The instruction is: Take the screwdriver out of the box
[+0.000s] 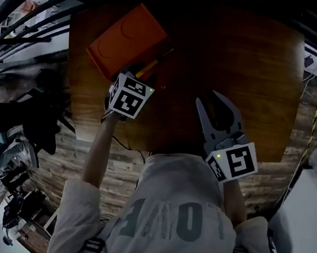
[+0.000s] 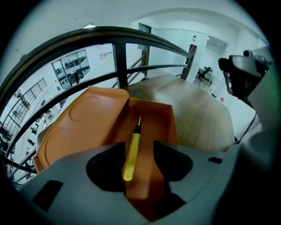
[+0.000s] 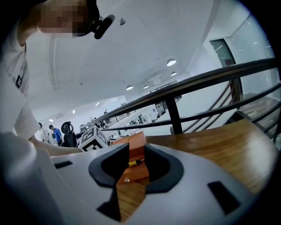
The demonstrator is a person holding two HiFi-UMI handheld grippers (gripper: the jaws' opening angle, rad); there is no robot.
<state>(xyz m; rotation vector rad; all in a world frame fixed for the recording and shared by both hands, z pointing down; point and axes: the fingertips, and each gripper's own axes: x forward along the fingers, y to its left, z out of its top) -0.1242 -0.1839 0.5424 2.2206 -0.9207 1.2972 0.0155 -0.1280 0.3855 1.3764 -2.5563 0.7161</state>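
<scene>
1. The orange box (image 1: 126, 38) stands open at the far-left corner of the counter (image 1: 259, 67). Its lid is swung out on the side toward the left edge.
2. The screwdriver (image 2: 131, 151) lies inside the box. Its yellow handle points toward you, and its dark shaft and tip point toward the far edge.
3. Your left gripper (image 2: 140, 151) is at the near side of the box with its jaws spread. The butt end of the handle sits in the gap between them, just beside the left jaw, with open space toward the right jaw. The jaws are not pinching the handle. Contact with the left jaw cannot be confirmed.
4. Your right gripper (image 3: 136, 162) is above the near edge of the counter, well apart from the box. Its jaws are spread, nothing is between them, and they are aimed toward the box.
</scene>
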